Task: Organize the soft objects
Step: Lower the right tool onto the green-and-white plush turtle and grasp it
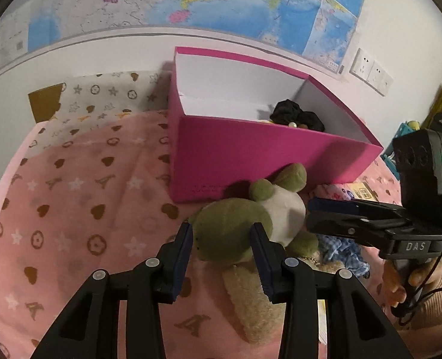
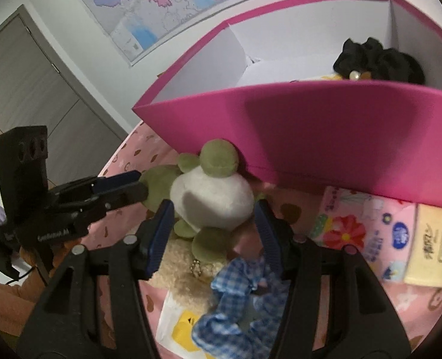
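A bed covered in a pink blanket [image 1: 80, 209] printed with brown hearts and stars holds an open magenta cardboard box [image 1: 251, 155] with a white interior. Inside the box, at its right end, lies a black fabric scrunchie [image 1: 296, 113] with a small pearl bead and something pale yellow beside it, so at least part of the sorting appears done.

Just in front of the box, touching its near wall, lies a green and white plush frog toy [image 1: 251, 218]. The left gripper [image 1: 222, 242] has its blue-padded jaws moderately open on either side of the frog's green head; whether the pads touch it is hard to tell, but they have not closed on it. The right gripper [image 2: 213, 224] is spread wide around the frog's white belly, holding nothing.

Still outside the box are the frog, a blue and white gingham fabric scrunchie [image 2: 236, 296] lying near the right gripper, a beige fuzzy plush piece [image 2: 185, 269] partly under the frog, and flowered tissue packs [image 2: 379, 239] to the right. The task looks roughly at its early-to-middle stage, with the frog likely next to be lifted into the box.
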